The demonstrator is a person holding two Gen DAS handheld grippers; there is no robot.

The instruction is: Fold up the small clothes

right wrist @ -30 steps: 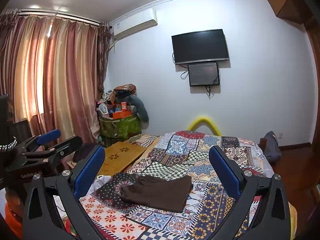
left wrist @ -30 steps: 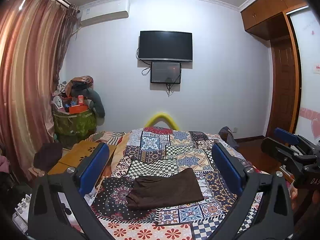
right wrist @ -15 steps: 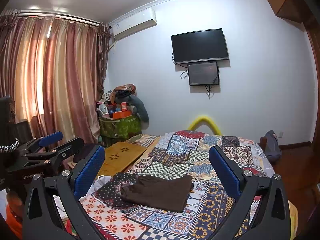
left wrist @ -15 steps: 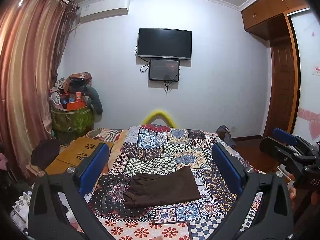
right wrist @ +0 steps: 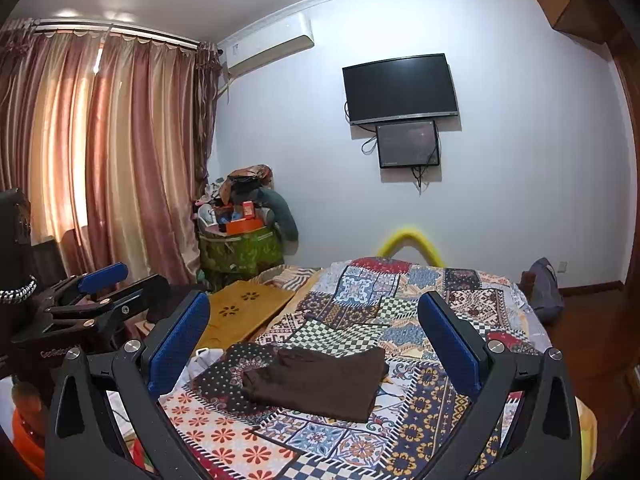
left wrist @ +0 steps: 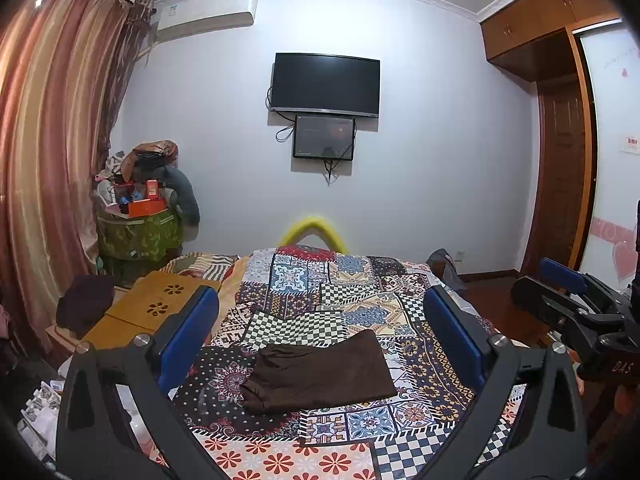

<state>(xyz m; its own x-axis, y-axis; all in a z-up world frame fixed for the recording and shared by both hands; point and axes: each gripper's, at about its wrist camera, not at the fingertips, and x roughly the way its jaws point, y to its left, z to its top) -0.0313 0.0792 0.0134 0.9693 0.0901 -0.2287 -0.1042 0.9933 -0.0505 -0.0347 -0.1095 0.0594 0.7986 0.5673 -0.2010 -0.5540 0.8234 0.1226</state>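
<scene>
The bed (left wrist: 304, 292) is filling the middle of the room under its patchwork quilt, and over the last second both cameras are drifting only slightly: the left view is tilting up a touch, so the quilt is sitting a little lower in it, while the right view is barely changing. Nothing on the quilt is moving. I am reading this as a pause, with the fold looking finished or the next piece not yet fetched.

The near edge of the bed is lying just below both tools, the wooden lap bench (left wrist: 156, 308) is sitting off the left side, and open quilt is stretching away toward the far wall.

The brown garment (left wrist: 320, 372) is lying flat near that front edge, already doubled into 1 neat rectangle, touched by neither tool.

The left gripper (left wrist: 320, 340) and right gripper (right wrist: 314, 338) are hovering short of it, jaws spread wide and grasping nothing.
</scene>
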